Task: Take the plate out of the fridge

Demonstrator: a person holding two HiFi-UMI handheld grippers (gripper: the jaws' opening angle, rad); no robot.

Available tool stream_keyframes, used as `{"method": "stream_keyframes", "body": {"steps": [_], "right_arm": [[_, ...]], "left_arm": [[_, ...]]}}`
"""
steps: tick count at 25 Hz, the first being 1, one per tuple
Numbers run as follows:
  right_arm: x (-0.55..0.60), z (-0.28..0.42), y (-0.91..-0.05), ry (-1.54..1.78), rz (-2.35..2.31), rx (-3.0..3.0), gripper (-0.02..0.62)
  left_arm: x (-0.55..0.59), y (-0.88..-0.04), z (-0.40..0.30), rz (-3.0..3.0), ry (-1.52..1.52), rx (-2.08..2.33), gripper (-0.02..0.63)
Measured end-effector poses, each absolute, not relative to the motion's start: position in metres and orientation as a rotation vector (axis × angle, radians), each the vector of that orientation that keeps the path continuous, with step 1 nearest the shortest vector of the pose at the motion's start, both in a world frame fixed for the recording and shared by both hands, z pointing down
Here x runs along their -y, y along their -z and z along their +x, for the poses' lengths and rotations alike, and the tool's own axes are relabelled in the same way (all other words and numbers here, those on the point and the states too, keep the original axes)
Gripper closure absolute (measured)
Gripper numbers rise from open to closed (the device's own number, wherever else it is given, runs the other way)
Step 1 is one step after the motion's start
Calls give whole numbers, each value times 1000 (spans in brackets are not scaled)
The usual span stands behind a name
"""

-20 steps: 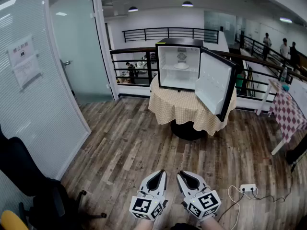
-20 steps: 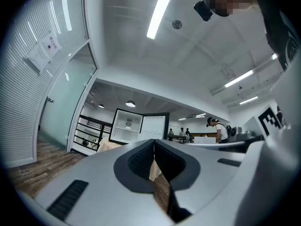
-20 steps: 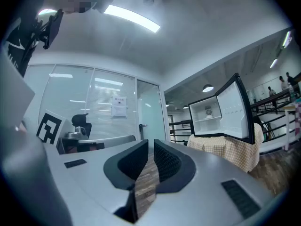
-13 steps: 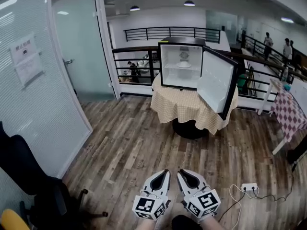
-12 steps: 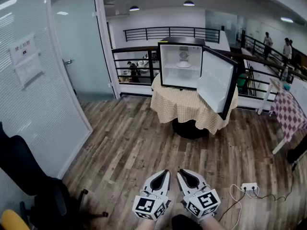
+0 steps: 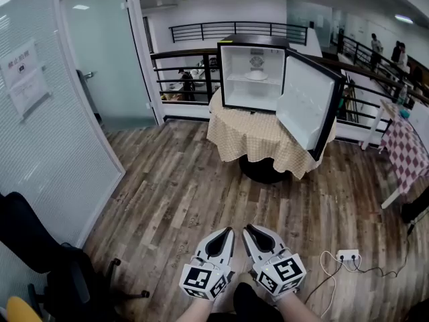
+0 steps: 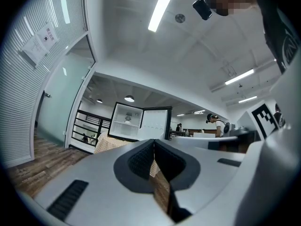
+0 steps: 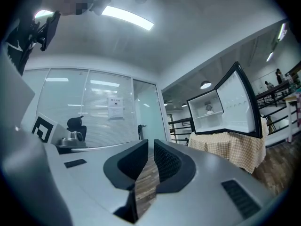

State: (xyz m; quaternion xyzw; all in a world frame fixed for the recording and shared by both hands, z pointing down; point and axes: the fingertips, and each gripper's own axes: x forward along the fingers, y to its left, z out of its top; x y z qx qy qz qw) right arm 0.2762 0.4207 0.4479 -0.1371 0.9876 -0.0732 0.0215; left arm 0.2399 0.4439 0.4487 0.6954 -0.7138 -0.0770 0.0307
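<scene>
A small black fridge [image 6: 251, 72] stands on a round table with a checkered cloth [image 6: 258, 143], far across the room. Its door [image 6: 310, 106] hangs open to the right. A white plate [image 6: 257, 76] lies on the inner shelf, also seen small in the left gripper view as the plate [image 7: 128, 122] and in the right gripper view as the plate [image 8: 209, 112]. My left gripper [image 6: 227, 232] and right gripper [image 6: 247, 229] are side by side low in front of me, both shut and empty, several steps short of the fridge.
A glass partition [image 6: 47, 113] runs along the left, with a black office chair [image 6: 47, 267] at the bottom left. A power strip with cables [image 6: 346, 255] lies on the wooden floor at right. A checkered table [image 6: 405, 149] stands far right; a black railing [image 6: 181, 79] runs behind the fridge.
The fridge has grown slightly larger and shifted in the head view as I come closer. Both grippers stay shut, together and low.
</scene>
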Motion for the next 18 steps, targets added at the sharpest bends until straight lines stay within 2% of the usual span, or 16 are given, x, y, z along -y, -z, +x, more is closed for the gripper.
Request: {"method": "stream_keyframes", "body": {"steps": [18], "right_arm": [[-286, 218, -457, 335, -413, -3075, 537]], "left_arm": [[-308, -451, 184, 2112, 210, 2184, 597]]}}
